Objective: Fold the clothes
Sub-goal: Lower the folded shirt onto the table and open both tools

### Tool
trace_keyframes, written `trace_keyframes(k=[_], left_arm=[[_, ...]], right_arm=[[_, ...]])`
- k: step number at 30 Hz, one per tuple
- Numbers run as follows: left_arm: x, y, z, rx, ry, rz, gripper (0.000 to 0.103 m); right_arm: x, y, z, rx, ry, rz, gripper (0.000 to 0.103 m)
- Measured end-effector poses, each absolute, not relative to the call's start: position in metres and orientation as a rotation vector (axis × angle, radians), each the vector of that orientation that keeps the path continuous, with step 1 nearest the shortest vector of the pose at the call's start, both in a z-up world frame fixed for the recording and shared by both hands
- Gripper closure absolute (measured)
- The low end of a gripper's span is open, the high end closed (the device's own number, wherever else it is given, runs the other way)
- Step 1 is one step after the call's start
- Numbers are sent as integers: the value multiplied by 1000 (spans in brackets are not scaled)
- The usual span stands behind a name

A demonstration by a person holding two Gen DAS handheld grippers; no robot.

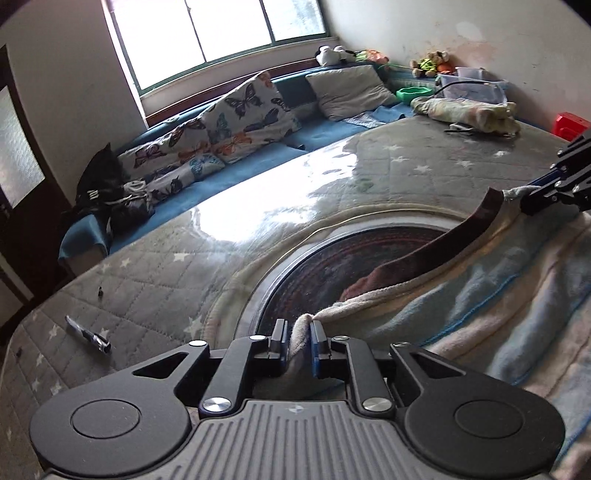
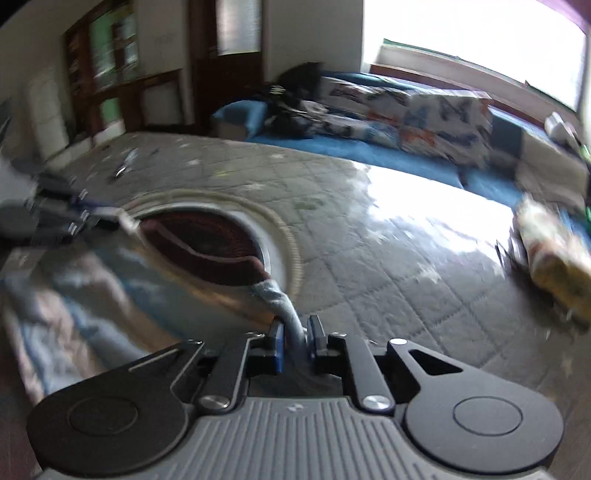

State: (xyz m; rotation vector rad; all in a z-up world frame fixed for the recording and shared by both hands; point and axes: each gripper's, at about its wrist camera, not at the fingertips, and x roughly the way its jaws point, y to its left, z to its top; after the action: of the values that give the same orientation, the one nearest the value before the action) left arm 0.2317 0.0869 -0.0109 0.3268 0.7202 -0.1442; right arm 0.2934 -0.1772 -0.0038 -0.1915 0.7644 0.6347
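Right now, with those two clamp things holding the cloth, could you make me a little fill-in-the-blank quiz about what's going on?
1. The left gripper is shut on a corner of the striped ____.
2. The right gripper pinches another ____ of the towel.
3. Under the towel lies a round, dark ____.
4. The pillow near the window is printed with ____.

Answers: towel; corner; mat; butterflies

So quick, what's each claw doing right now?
Left gripper: closed on a corner of the pale blue towel.
Right gripper: closed on another corner of the same towel.
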Motion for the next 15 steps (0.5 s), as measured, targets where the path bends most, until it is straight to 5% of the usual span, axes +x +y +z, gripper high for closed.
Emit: trace_keyframes(k=[7, 15], left_arm=[[232, 94, 1, 255, 705, -75, 51], [200, 96, 32, 154, 615, -106, 50]], right_arm=[[303, -196, -2, -53, 751, 549, 82], [279, -181, 25, -73, 703, 597, 76]])
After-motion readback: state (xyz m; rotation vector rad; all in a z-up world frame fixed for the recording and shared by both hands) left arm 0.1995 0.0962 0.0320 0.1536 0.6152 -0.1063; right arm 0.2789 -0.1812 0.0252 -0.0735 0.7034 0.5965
